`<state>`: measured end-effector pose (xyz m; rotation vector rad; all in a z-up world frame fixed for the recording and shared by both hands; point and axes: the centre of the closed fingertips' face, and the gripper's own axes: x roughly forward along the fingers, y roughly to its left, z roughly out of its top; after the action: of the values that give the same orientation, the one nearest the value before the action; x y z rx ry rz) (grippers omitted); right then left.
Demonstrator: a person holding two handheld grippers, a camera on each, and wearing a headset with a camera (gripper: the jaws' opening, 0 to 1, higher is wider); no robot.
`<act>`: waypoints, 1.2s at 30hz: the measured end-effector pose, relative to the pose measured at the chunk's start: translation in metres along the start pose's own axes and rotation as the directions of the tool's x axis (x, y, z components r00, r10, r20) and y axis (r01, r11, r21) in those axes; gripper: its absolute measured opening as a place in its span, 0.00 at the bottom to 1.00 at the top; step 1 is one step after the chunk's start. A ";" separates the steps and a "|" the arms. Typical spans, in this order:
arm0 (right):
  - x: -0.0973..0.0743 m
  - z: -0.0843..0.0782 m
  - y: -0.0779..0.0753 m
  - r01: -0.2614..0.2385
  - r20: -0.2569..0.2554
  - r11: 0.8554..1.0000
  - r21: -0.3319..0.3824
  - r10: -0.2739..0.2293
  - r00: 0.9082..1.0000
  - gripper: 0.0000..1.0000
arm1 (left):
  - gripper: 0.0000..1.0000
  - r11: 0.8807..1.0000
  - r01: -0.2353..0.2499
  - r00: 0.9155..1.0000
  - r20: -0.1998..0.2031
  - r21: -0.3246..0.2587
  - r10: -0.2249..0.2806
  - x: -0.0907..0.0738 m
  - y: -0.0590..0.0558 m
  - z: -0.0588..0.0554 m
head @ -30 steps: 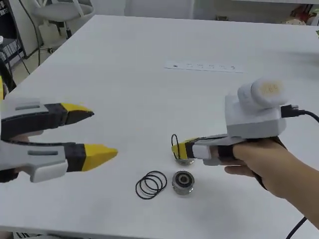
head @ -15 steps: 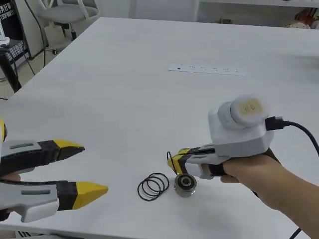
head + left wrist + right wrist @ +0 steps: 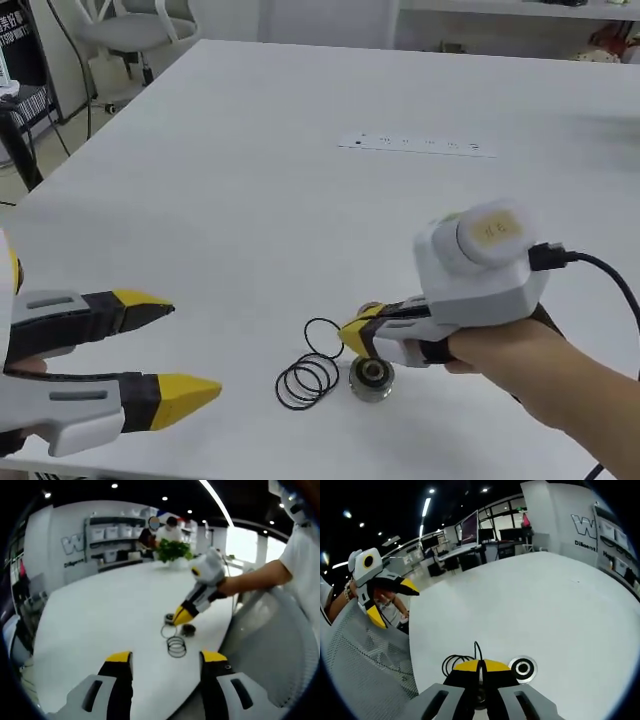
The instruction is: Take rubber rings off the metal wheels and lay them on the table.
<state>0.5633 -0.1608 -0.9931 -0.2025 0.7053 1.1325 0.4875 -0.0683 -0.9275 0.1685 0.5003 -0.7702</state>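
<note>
Dropped lower than a second ago: thin black rubber ring (image 3: 322, 338), pinched in closed yellow-tipped right gripper (image 3: 350, 335), hanging at 12 o'clock of black ring pile (image 3: 305, 382), likely for laying down. Silver metal wheel (image 3: 372, 378) at pile's 3 o'clock. Left gripper (image 3: 195, 350) gaping open, idle, well apart at 9 o'clock.

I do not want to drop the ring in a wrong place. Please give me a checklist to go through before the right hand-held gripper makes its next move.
1. Right hand-held gripper shut on the rubber ring: ok.
2. Held ring clear of the metal wheel: ok, in the head view it hangs apart from it.
3. Bare table beside the ring pile: ok.
4. Left hand-held gripper open, away from the work: ok.
5. Held ring touching the table: cannot tell.
6. Rings remaining on the wheel: cannot tell.
</note>
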 end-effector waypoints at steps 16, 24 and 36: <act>-0.005 -0.001 0.024 -0.126 -0.023 0.990 0.057 0.128 0.992 0.00 | 0.55 1.000 -0.003 1.000 -0.002 -0.008 0.003 -0.002 0.001 -0.003; -0.002 -0.010 0.024 -0.112 -0.069 0.993 0.030 0.114 0.991 0.00 | 0.55 1.000 -0.012 1.000 -0.003 -0.015 0.012 -0.004 0.004 -0.005; 0.000 -0.015 0.017 -0.086 -0.088 0.996 0.033 0.089 0.992 0.00 | 0.55 1.000 -0.006 1.000 -0.005 -0.019 0.006 -0.002 0.002 -0.006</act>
<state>0.5417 -0.1610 -1.0014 -0.2003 0.8166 1.2017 0.4854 -0.0632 -0.9319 0.1539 0.5112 -0.7586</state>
